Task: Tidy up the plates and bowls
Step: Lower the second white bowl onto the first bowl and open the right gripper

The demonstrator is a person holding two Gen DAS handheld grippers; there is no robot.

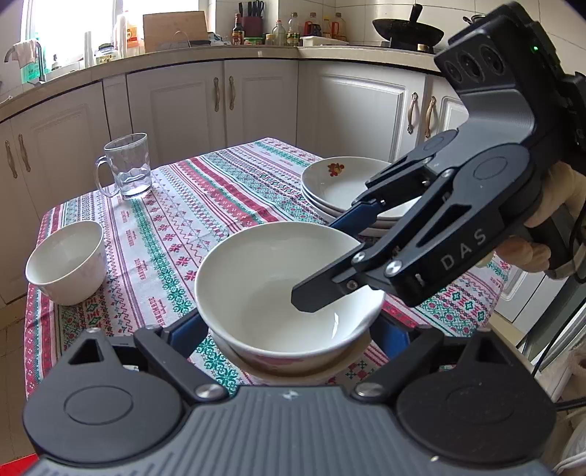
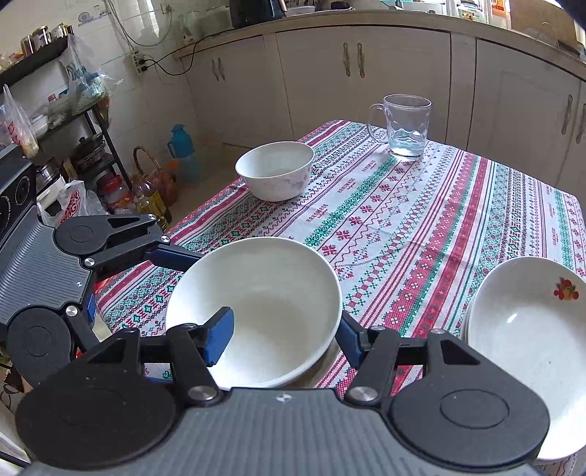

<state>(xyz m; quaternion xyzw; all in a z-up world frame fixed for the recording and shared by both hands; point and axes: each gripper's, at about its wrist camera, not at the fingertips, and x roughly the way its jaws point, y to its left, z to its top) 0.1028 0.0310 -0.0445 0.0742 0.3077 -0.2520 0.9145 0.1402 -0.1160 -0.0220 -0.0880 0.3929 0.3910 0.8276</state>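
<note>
Right gripper (image 2: 284, 342) clamped on rim of large white bowl (image 2: 256, 304) near table's (image 2: 421, 227) front edge, left gripper (image 1: 293, 331) wide, straddling bowl's base without evident contact, stacked plates (image 2: 527, 329) just beside.

You had a glass mug (image 2: 403, 126) (a little water in it) standing on the patterned tablecloth (image 2: 421, 234), with a wok (image 1: 408, 31) on the far counter (image 1: 256, 55).
</note>
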